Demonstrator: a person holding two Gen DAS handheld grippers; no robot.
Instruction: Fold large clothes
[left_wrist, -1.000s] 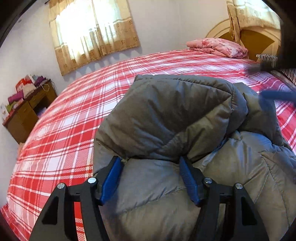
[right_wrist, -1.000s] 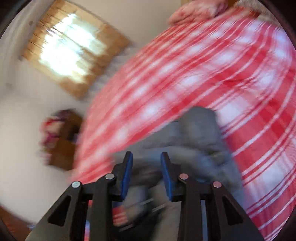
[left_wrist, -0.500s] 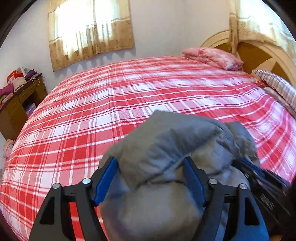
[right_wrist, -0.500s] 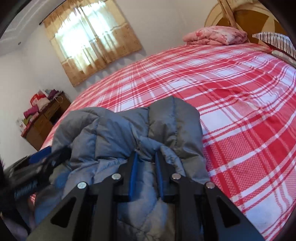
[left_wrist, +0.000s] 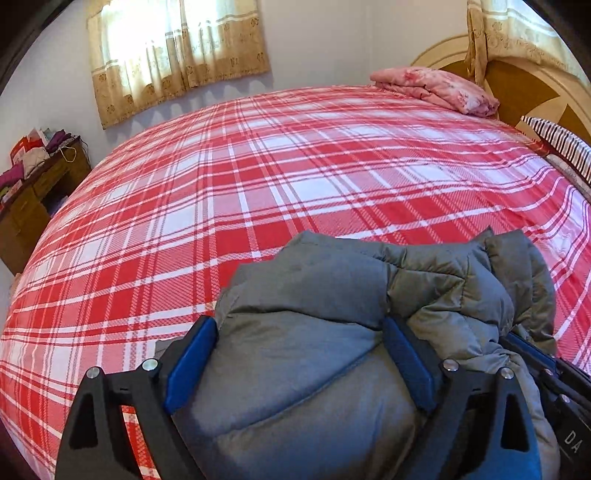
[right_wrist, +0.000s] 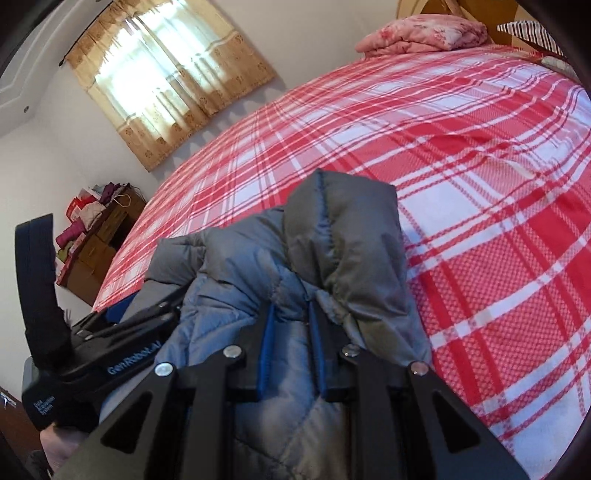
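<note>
pinching grey jacket, right tongs; left tongs opening wide around it

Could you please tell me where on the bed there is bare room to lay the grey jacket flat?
The plaid bedspread lies bare between the jacket and the pink folded blanket by the headboard. The near edge is crowded by the jacket; a striped pillow takes the right corner.

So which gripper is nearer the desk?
Left. The left gripper, jaws just opening around the jacket, is on the desk side; the right gripper, closing on it, lies beyond.
</note>
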